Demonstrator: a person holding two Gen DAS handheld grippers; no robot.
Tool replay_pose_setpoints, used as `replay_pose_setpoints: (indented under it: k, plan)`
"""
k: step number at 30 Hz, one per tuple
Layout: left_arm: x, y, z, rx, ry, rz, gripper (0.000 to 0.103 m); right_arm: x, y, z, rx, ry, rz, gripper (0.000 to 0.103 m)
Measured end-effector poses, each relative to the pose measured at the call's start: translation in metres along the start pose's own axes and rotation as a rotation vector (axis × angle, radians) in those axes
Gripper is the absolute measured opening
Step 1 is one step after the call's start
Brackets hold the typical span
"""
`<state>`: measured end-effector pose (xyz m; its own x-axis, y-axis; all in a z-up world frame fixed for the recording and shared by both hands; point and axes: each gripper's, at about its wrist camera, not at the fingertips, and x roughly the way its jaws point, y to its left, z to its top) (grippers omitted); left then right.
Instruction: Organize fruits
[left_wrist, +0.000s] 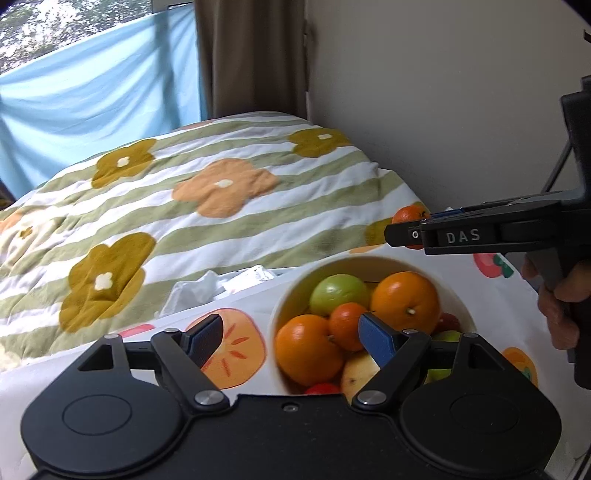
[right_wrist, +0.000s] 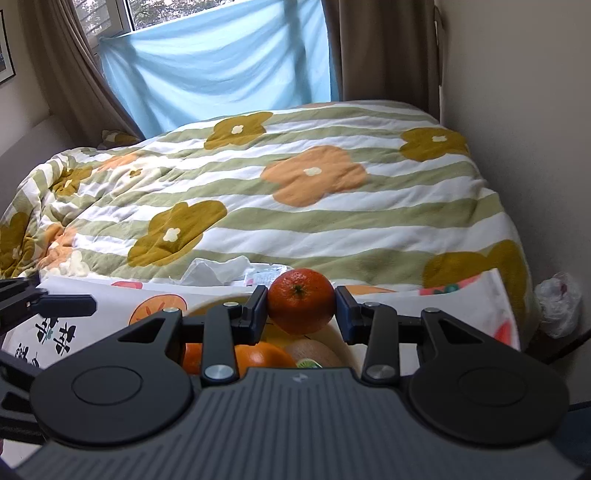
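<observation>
Both grippers: right gripper clamps tangerine, left gripper spread wide

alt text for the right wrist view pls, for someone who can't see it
The right hand-held gripper is shut on a small orange tangerine, held above a bowl of fruit on a fruit-print cloth. Behind lies a bed with a green-striped flowered quilt and a blue sheet over the window.
</observation>
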<state>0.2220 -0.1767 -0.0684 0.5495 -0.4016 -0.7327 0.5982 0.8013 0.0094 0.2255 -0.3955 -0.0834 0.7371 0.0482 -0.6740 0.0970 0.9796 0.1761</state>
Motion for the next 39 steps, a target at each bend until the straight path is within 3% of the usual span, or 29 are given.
replay_pose_setpoints:
  k: [9, 10, 12, 15, 24, 39]
  plan:
    - [-0.004, 0.014, -0.004, -0.025, 0.006, 0.028, 0.084, 0.028, 0.005, -0.001, 0.033, 0.045, 0.027, 0.057]
    - [-0.005, 0.015, -0.005, -0.028, 0.005, 0.03, 0.084, 0.027, 0.004, 0.0, 0.036, 0.036, 0.026, 0.06]
    - [-0.007, 0.016, -0.008, -0.034, 0.003, 0.035, 0.084, 0.022, 0.005, -0.001, 0.039, 0.016, 0.028, 0.083]
    - [-0.013, 0.016, -0.012, -0.045, -0.004, 0.043, 0.084, 0.012, 0.008, -0.003, 0.022, -0.019, 0.018, 0.096]
    - [-0.053, 0.005, -0.017, -0.06, -0.068, 0.102, 0.084, -0.031, 0.018, -0.006, -0.005, -0.076, 0.022, 0.096]
    - [-0.178, -0.016, -0.041, -0.185, -0.223, 0.232, 0.085, -0.159, 0.069, -0.022, -0.105, -0.165, 0.052, 0.096]
